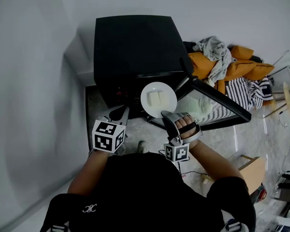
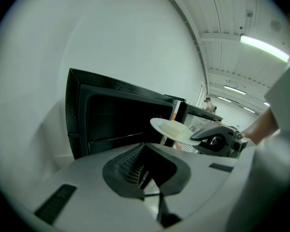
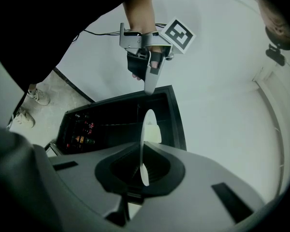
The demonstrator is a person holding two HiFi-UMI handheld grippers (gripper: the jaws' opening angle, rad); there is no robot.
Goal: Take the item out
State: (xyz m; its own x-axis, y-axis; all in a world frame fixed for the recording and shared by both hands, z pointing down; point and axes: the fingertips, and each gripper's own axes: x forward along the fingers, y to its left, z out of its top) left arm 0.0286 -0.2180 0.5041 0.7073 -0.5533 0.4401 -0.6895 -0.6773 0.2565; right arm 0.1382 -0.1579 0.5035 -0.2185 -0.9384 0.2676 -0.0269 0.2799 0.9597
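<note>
Plate (image 1: 146,103) with block (image 1: 157,98) | clamped at 5 o'clock rim by right gripper (image 1: 166,115) jaws, outside oven (image 1: 133,47) mouth | left gripper (image 1: 119,116) jaws together, empty | to be kept level, drawn clear of door (image 1: 217,103) at 3 o'clock

Oven (image 1: 135,47) black; plate (image 1: 169,96) white — block (image 1: 158,98) on it pale yellow; marker cube (image 1: 108,136) black-white squares.

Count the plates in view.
1. The white plate is clamped at its rim by the right gripper, before the open black oven; its dark interior may hide others.
</note>
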